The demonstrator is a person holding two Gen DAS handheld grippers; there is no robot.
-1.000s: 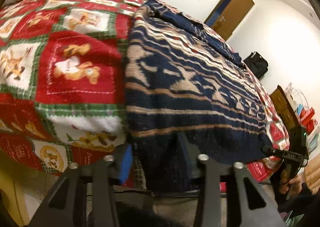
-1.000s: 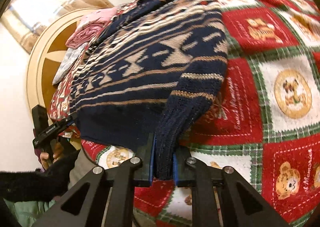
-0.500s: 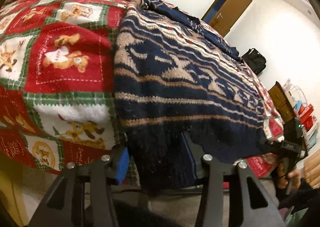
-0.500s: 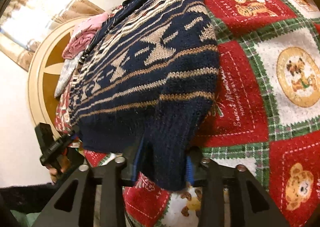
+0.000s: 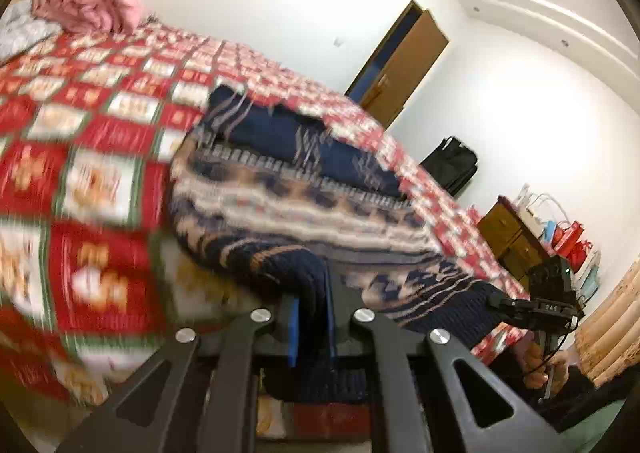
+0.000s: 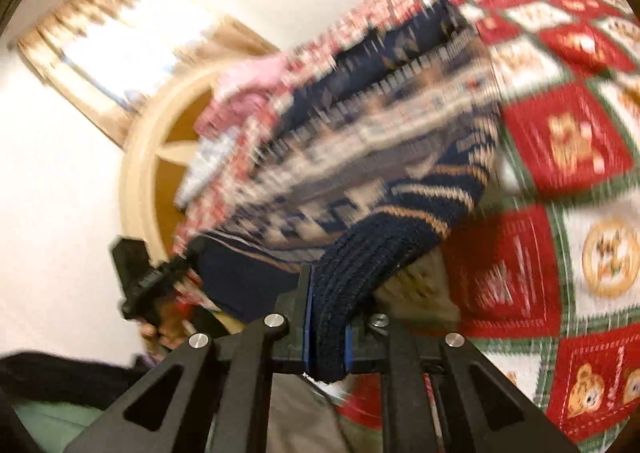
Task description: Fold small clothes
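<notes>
Spread across the whole bed, a fleecy quilt [image 5: 92,181] in red, white and green squares with bear motifs, soft-piled, blurred in both views. On top of it, toward the foot of the bed, a chunky navy knit sweater [image 5: 288,205] with tan and cream patterned bands, its ribbed lower edge lifted off the quilt and arched into a fold, the far part lying flat. At the head end, a curved cream-and-wood headboard [image 6: 160,157]; against it, a crumpled pink fluffy blanket [image 5: 80,5] beside something pale grey. Beyond the bed in the left wrist view, a brown wooden door [image 5: 404,65] standing ajar, a black bag [image 5: 452,165] on the floor by the wall, a wooden dresser [image 5: 508,237] with red bags on top. In the right wrist view, beige curtains [image 6: 92,49] over a bright window. Nearest, left hand-held gripper [image 5: 312,329], black frame with blue pads, closed tight on a thick ribbed bunch of the sweater hem. Right hand-held gripper [image 6: 328,337] likewise pinched shut on the opposite corner of the ribbed hem, knit bulging out between the pads. Each hand-held gripper visible at the edge of the other's view, gripping the same hem.
</notes>
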